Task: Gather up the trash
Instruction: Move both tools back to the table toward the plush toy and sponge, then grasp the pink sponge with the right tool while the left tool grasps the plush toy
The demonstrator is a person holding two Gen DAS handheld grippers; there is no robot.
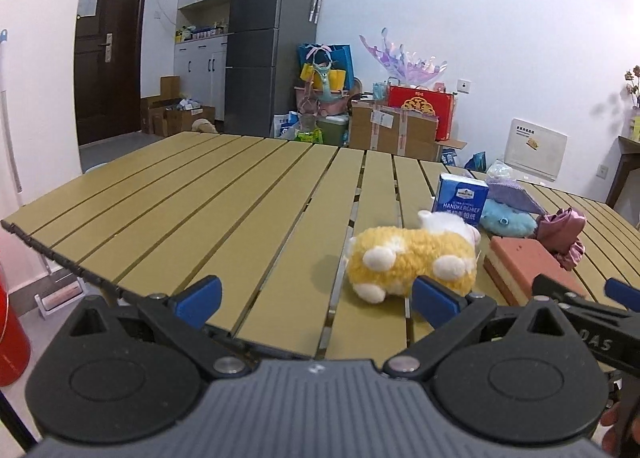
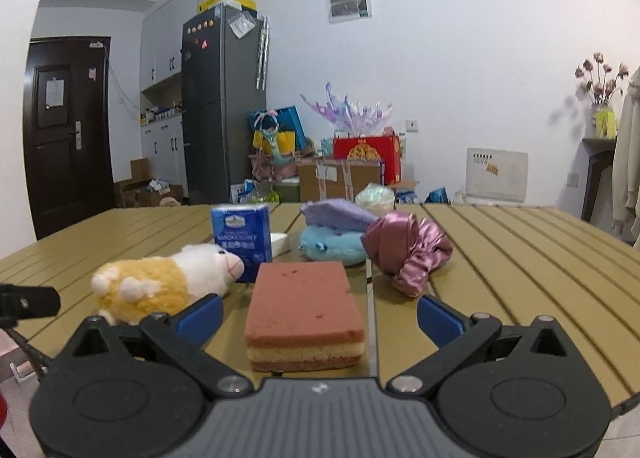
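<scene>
From the left wrist camera we see our left gripper [image 1: 316,300] with its blue-padded fingers [image 1: 200,300] spread wide and nothing between them, hovering over the near edge of the slatted table [image 1: 180,202]. Just beyond the right-hand finger lies a yellow-and-white plush toy [image 1: 412,262], and further right of it a layered sponge block [image 1: 528,270], with a blue tissue pack [image 1: 462,196], a blue plush [image 1: 506,220] and a pink satin cloth [image 1: 562,232] behind. From the right wrist camera, our right gripper [image 2: 318,318] is also wide apart and empty; the sponge block [image 2: 304,306] sits on the table directly between the fingers [image 2: 438,320], touching neither. The plush toy [image 2: 160,286] lies just past the left finger, the tissue pack [image 2: 242,242] beyond it, and the pink cloth [image 2: 408,250] ahead of the right finger.
</scene>
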